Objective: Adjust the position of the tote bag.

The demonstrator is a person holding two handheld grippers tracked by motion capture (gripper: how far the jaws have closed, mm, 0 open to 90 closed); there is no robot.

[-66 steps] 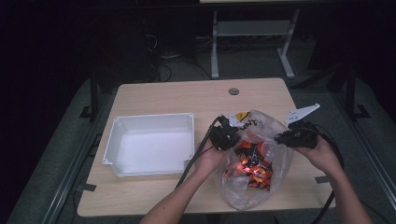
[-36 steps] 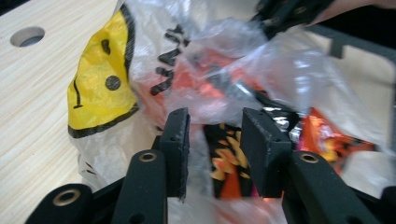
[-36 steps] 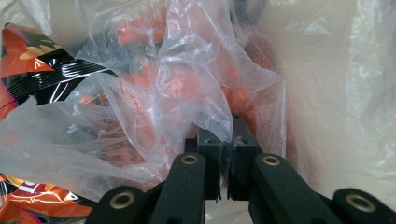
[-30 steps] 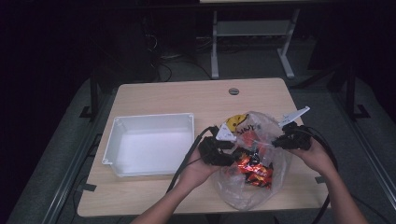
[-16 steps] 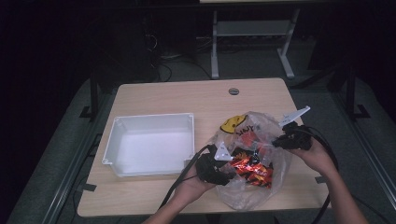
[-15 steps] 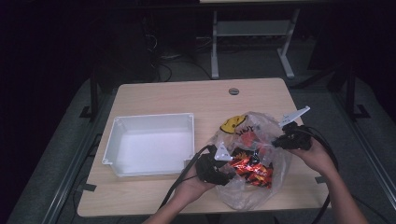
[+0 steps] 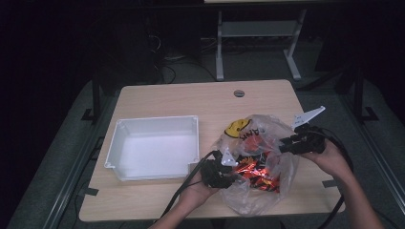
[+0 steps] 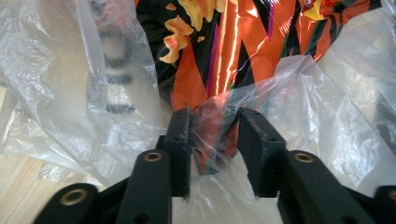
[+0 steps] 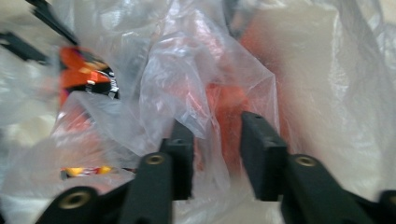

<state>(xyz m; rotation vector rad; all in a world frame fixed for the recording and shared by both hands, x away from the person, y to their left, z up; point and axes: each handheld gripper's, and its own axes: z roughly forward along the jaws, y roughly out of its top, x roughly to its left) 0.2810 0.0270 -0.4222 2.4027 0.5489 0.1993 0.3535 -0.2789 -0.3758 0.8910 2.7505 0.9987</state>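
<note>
our left gripper (image 7: 228,172) sits at the near-left side of the clear plastic bag (image 7: 267,195), which lies on the table (image 7: 157,95) right of the empty white tray (image 7: 153,148). its jaws have just been closing, with a fold of film and the corner of an orange snack packet (image 8: 224,51) between them; a gap remains at one pad, so we judge nothing is pinched yet. our right gripper (image 7: 292,143) is at the bag's far-right edge, jaws parted and just opened, film between them unclamped. the risk: we could catch film only, and with the right side released the whole bag may drag. the gripper views reveal the jaw gaps; the high view adds the tray and bag layout.
</note>
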